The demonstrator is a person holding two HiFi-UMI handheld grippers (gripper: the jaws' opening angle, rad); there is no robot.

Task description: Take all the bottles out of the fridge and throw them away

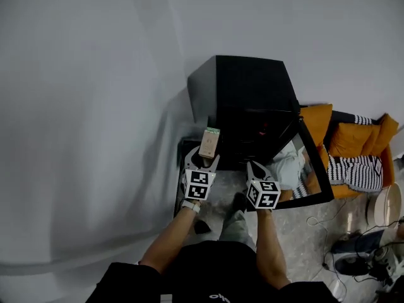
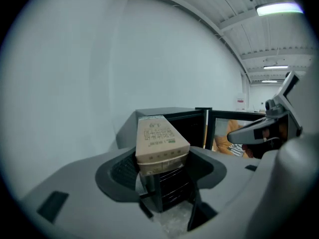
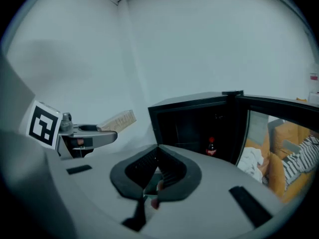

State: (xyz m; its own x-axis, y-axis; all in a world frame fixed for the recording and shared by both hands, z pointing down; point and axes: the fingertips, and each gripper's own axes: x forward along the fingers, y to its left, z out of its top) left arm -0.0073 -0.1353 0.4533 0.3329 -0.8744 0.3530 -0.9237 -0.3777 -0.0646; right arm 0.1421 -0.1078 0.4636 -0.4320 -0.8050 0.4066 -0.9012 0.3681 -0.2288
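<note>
Sofa [image 1: 351, 141] sits just beyond open door [image 1: 297, 169] of fridge [image 1: 246, 84].

You get soft, even light across the pale wall [image 1: 95, 106] in your head view, with no hard shadows; the fridge [image 1: 249, 100] reads as a near-black block, and its open inside swallows almost all detail. Your left gripper view shows a source, a ceiling strip light [image 2: 279, 8] glaring white at upper right; both gripper views bend straight lines strongly and end in a black circular rim; the nearest foreground is soft, while the carton [image 2: 157, 143] stays fairly sharp; the bottle [image 3: 211, 146] is only a small dim spot.
</note>
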